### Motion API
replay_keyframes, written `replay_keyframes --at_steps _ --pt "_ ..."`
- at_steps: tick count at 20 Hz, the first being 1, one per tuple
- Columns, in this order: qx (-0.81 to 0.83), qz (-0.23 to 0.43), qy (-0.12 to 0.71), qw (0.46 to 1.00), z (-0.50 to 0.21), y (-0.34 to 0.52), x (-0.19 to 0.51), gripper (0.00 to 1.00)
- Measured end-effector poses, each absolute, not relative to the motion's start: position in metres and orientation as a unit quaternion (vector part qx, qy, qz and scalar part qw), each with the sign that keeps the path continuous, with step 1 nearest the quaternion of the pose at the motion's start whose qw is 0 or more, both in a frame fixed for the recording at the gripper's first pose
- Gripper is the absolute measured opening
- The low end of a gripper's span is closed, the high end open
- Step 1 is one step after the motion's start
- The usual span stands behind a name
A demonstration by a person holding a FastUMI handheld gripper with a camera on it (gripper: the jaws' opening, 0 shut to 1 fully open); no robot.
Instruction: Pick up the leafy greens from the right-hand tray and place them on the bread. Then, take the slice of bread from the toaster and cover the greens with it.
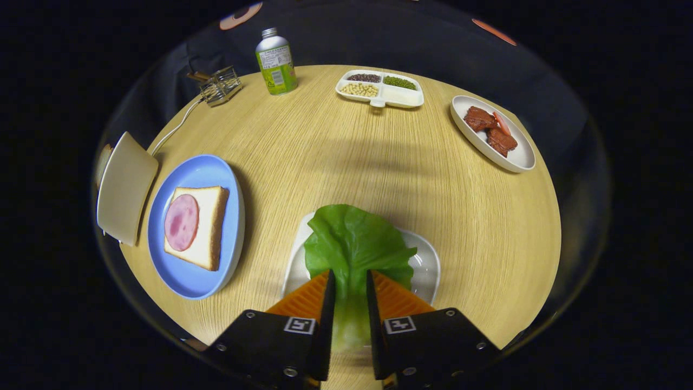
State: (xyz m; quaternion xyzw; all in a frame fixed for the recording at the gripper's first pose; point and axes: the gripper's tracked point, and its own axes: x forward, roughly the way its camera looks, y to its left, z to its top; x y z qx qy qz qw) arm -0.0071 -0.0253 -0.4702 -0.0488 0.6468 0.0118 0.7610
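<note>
Round wooden table (346, 162); gripper (350, 281) angled down, fingers narrowed, both pressing leafy greens (352, 244) over white tray (425, 265).

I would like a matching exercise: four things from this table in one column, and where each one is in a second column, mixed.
1 lettuce leaf
2 bread slice with ham
3 green bottle
4 beans

a on the blue plate
b in the divided tray
c between the fingers of the gripper
d beside the wire rack

Pairs: 1-c, 2-a, 3-d, 4-b
</note>
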Motion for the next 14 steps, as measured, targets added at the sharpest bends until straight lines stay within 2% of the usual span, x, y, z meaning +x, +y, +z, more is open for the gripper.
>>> replay_keyframes --at_steps 2,4,8,14 --pt "-0.048 0.005 0.644 0.763 -0.469 -0.027 -0.006 0.17" --pt "-0.038 -0.003 0.643 0.765 -0.469 -0.028 -0.006 0.07" --pt "-0.032 0.003 0.619 0.785 -0.452 -0.02 0.004 0.02" --pt "-0.024 0.014 0.587 0.809 -0.415 0.004 0.023 0.02"
